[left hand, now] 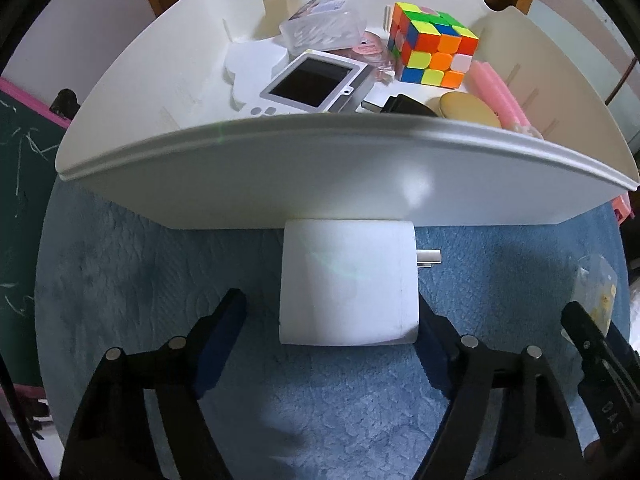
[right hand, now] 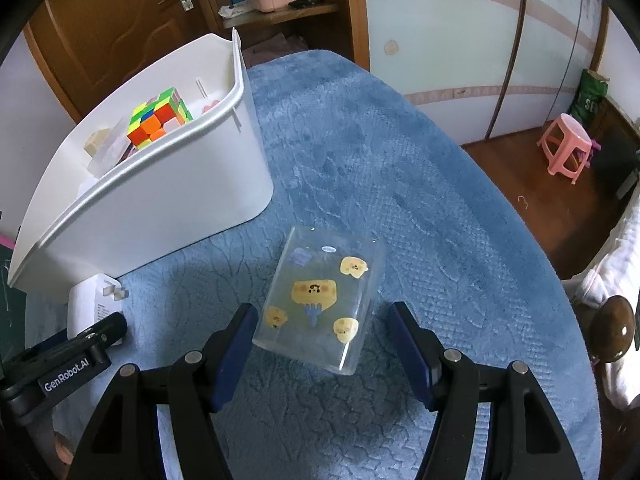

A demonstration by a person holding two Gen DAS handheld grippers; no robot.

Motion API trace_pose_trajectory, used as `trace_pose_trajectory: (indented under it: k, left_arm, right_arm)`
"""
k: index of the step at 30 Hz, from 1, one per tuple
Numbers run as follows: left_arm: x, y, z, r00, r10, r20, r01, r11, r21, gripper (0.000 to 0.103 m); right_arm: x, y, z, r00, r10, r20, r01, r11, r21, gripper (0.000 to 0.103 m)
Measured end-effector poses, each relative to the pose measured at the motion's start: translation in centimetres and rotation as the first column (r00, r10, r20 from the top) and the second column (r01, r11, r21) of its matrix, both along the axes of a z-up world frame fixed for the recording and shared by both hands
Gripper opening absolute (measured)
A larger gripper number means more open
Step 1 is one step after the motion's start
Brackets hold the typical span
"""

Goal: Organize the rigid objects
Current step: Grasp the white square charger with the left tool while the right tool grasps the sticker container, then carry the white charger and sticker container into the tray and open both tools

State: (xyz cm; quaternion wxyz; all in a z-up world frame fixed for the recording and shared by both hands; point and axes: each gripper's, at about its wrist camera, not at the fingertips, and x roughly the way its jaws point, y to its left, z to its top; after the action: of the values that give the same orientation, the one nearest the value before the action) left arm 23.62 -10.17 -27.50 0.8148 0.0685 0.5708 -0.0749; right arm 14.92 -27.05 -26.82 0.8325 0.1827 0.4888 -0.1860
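White and glossy, the squarish plastic charger block lies flat on the blue plush cover with its two prongs poking out sideways, between the blue-padded fingers of the left tongs; the far finger sits against its edge while the near one stands clear, so they are not clenched on it. Just beyond their tips rises the wall of the white plastic bin, holding a bright puzzle cube. The right tongs straddle a clear plastic box with yellow cartoon stickers, jaws apart, neither pad plainly touching.
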Motion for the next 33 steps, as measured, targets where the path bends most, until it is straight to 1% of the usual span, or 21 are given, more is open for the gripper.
trace_pose_trajectory:
  k: [2,4,5,6,7,9,13,17,20,22,24,26,27,31,33]
  left_arm:
    - [0.1,0.0,-0.1,1.0,-0.001,-0.002,0.001,1.0,-0.006,0.078]
    - [-0.2,-0.2,0.0,1.0,-0.009,0.001,0.009,1.0,-0.01,0.073]
    - [-0.2,-0.3,0.0,1.0,-0.015,0.002,0.015,1.0,-0.01,0.071]
    - [-0.2,-0.4,0.0,1.0,-0.026,0.001,0.026,0.999,-0.022,0.064]
    - [-0.3,-0.5,0.1,0.999,-0.034,-0.001,0.033,0.999,-0.033,0.059]
    - [-0.4,-0.7,0.1,0.999,-0.033,0.003,0.033,0.999,-0.021,0.059]
    - [-0.9,-0.5,0.3,0.999,-0.032,-0.001,0.032,0.999,-0.032,0.059]
    - [-1.2,0.1,1.0,0.999,-0.035,-0.02,0.034,0.998,-0.051,0.059]
    - [-1.9,0.8,3.0,0.998,-0.047,-0.03,0.045,0.997,-0.068,0.059]
    - [-2.6,1.4,5.1,0.998,-0.053,-0.04,0.049,0.995,-0.083,0.059]
    - [-3.3,1.9,7.5,0.997,-0.063,-0.034,0.059,0.994,-0.087,0.059]
    - [-3.5,2.7,10.6,0.997,-0.074,-0.012,0.073,0.994,-0.085,0.059]
    - [-3.7,2.9,11.5,0.997,-0.075,-0.001,0.074,0.994,-0.083,0.059]
    - [-2.6,4.3,16.7,0.995,-0.055,0.079,0.062,0.995,-0.083,0.059]
    - [-1.4,4.8,18.4,0.992,-0.045,0.114,0.054,0.995,-0.082,0.059]
  right_arm:
    - [0.1,0.1,0.0,1.0,0.001,-0.002,-0.001,1.0,-0.005,0.067]
    - [0.3,0.2,0.0,1.0,0.006,-0.003,-0.006,1.0,-0.011,0.059]
    - [0.3,0.2,0.0,1.0,0.012,0.001,-0.012,1.0,-0.01,0.058]
    - [0.3,0.3,0.1,1.0,0.015,0.002,-0.015,1.0,-0.019,0.058]
    - [0.2,0.5,0.2,1.0,0.022,0.006,-0.022,0.999,-0.025,0.057]
    - [0.1,0.8,0.3,0.999,0.04,0.016,-0.039,0.999,-0.031,0.057]
    - [-0.3,1.5,1.2,0.996,0.083,0.045,-0.081,0.996,-0.047,0.056]
    - [-1.0,2.2,3.0,0.99,0.117,0.075,-0.111,0.991,-0.081,0.056]
    - [-1.8,2.9,5.1,0.985,0.143,0.098,-0.133,0.985,-0.106,0.055]
    - [-2.5,3.4,7.0,0.98,0.164,0.116,-0.151,0.982,-0.114,0.054]
    - [-3.1,4.1,9.2,0.972,0.188,0.14,-0.172,0.978,-0.116,0.051]
    - [-3.4,4.5,11.2,0.963,0.212,0.163,-0.196,0.974,-0.111,0.041]
    - [-3.3,4.8,12.6,0.956,0.233,0.176,-0.219,0.971,-0.096,0.031]
    - [-2.3,5.2,16.5,0.934,0.269,0.237,-0.26,0.963,-0.07,0.029]
    - [-1.0,5.1,18.2,0.919,0.283,0.273,-0.284,0.958,-0.037,0.029]
